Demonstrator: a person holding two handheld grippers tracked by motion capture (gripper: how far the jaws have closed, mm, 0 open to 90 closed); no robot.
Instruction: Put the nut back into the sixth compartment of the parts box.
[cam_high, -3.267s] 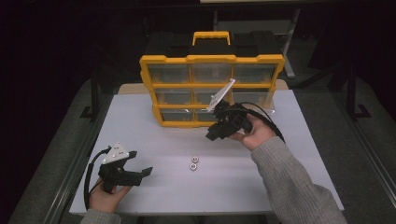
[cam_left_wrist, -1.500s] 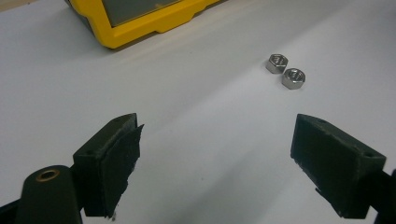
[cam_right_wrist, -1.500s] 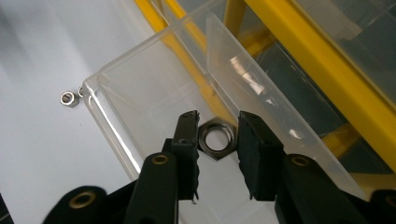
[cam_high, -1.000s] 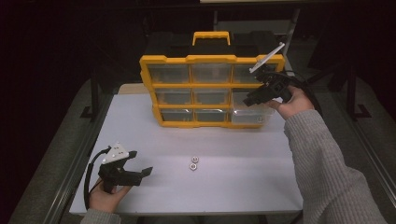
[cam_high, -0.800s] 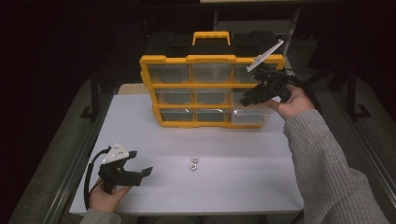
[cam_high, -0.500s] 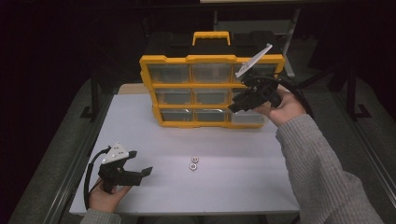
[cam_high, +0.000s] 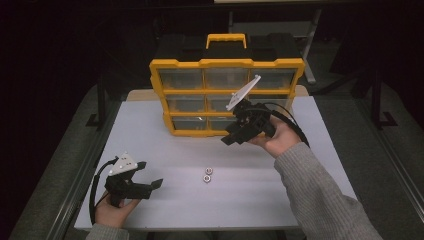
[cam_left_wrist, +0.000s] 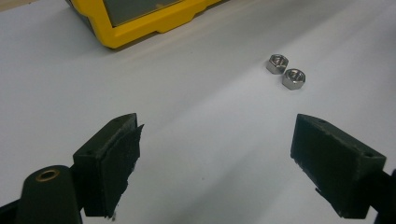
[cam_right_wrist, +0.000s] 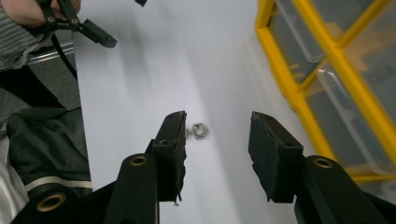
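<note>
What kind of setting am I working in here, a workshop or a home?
Most likely a workshop or lab test bench, not a home. A yellow parts organizer with clear drawers stands on a plain white table, two loose steel nuts lie in front of it, and the surroundings are dark with metal framing.

No lettering, label, brand mark, number or sign is showing clearly enough to read. The yellow organiser (cam_high: 226, 97) is presenting plain frames and clear drawer fronts, the two nuts (cam_high: 207, 174) are lying unmarked on the white worktop (cam_high: 175, 150), and the grey plates atop the grippers are carrying no print that can be made out.
</note>
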